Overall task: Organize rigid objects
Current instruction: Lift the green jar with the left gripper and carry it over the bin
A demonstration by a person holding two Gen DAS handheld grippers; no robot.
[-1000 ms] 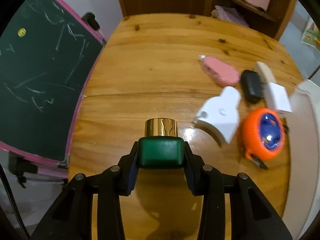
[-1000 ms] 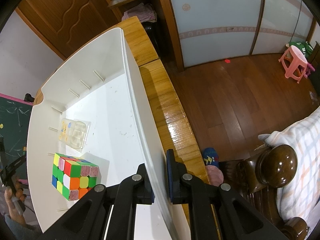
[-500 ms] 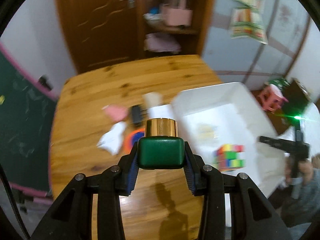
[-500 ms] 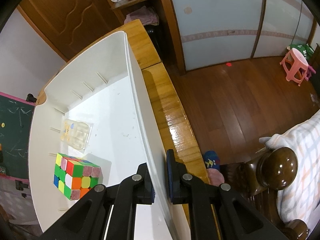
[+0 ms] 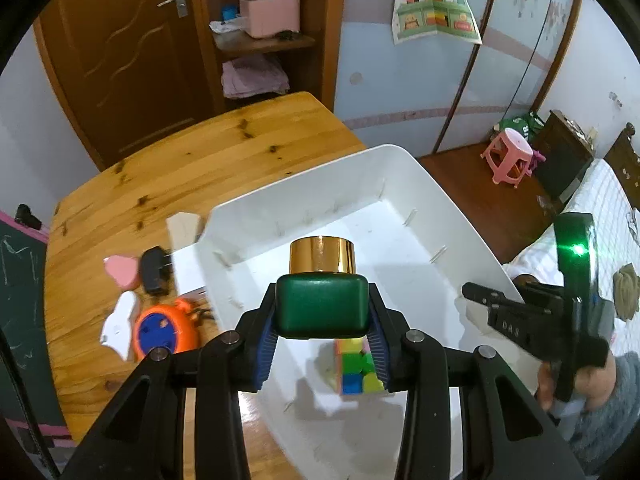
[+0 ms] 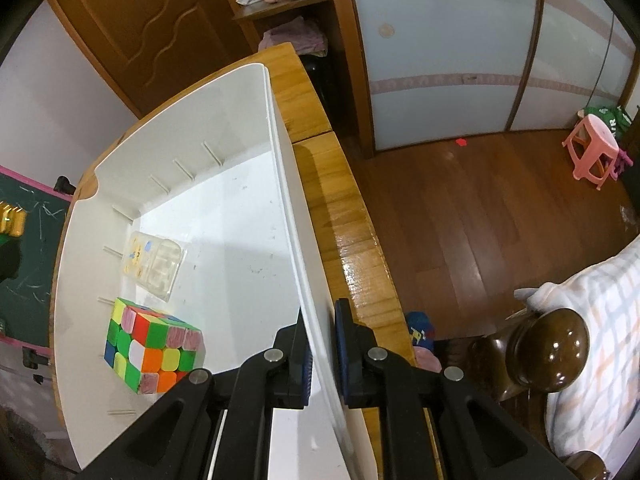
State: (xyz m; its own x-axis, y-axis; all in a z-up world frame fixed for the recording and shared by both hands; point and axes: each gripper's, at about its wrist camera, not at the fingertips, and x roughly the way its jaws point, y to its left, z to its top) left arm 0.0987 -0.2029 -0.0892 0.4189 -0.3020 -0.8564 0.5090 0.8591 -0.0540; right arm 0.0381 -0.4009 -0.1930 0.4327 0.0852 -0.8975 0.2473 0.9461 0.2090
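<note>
A dark green bottle (image 5: 322, 306) with a gold cap (image 5: 322, 256) sits between the pads of my left gripper (image 5: 323, 314), which is shut on it. It hangs over the near part of the white bin (image 5: 400, 168). A colourful puzzle cube (image 5: 356, 364) lies in the bin, partly hidden under the bottle. My right gripper (image 6: 322, 332) is shut on the bin's right wall (image 6: 288, 200), one pad inside and one outside. In the right wrist view the cube (image 6: 152, 348) and a clear plastic case (image 6: 154, 266) rest on the bin floor.
Left of the bin on the wooden table (image 5: 200, 148) lie an orange tape measure (image 5: 164, 328), a white plastic piece (image 5: 120, 324), a black item (image 5: 154, 270), a pink item (image 5: 122, 270) and a beige block (image 5: 184, 226). A chalkboard (image 5: 16, 280) stands beyond the table's left edge.
My left gripper, still holding the bottle, has swung right and upward from above the bare table to above the bin. The right gripper has kept its grip on the bin wall.
</note>
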